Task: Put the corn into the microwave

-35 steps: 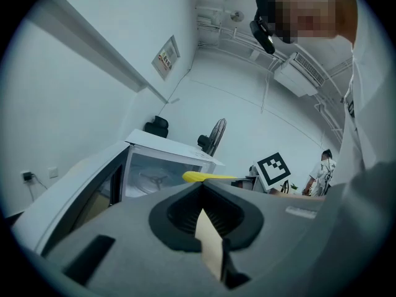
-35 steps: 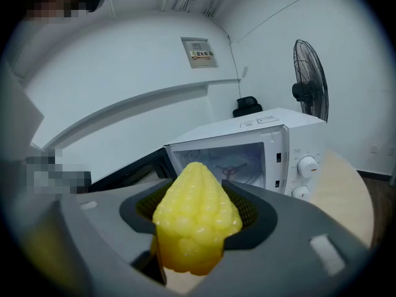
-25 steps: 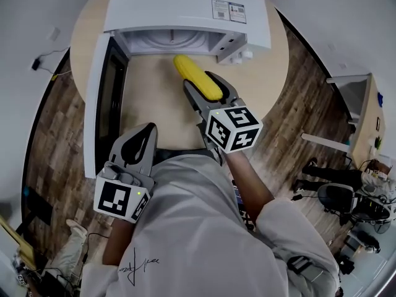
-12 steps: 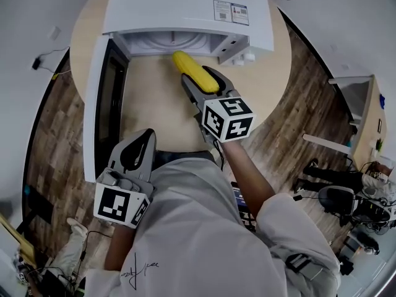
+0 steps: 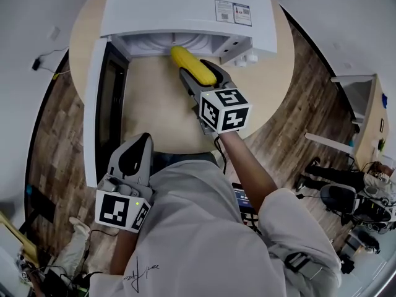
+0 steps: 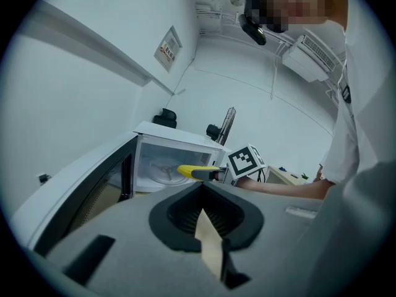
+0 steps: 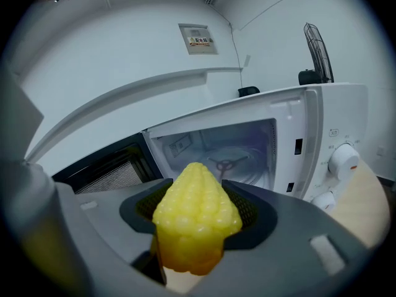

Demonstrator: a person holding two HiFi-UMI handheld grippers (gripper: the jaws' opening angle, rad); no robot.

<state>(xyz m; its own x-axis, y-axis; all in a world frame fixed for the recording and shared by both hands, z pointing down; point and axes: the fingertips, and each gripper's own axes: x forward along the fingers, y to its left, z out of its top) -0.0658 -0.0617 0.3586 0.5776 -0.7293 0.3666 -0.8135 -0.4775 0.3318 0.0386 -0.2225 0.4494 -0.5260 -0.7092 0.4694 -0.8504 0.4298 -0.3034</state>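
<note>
A yellow corn cob point(image 5: 192, 65) point(image 7: 197, 221) point(image 6: 187, 171) is clamped in my right gripper point(image 5: 199, 78), its tip at the mouth of the white microwave point(image 5: 185, 11). The microwave's door point(image 5: 102, 104) stands swung open to the left, and the cavity with its turntable hub point(image 7: 224, 164) shows straight ahead in the right gripper view. My left gripper point(image 5: 133, 159) hangs low by the person's body, near the door's front end, jaws shut with nothing between them point(image 6: 204, 228).
The microwave stands on a round wooden table point(image 5: 272, 67) with wood-plank floor around it. Control knobs point(image 7: 343, 159) sit on the microwave's right panel. Chairs and a desk point(image 5: 359, 184) are at the far right. A fan point(image 6: 226, 125) stands behind the microwave.
My right gripper has carried the corn forward, from over the table to the microwave opening. The left gripper has drifted slightly back towards the body.
</note>
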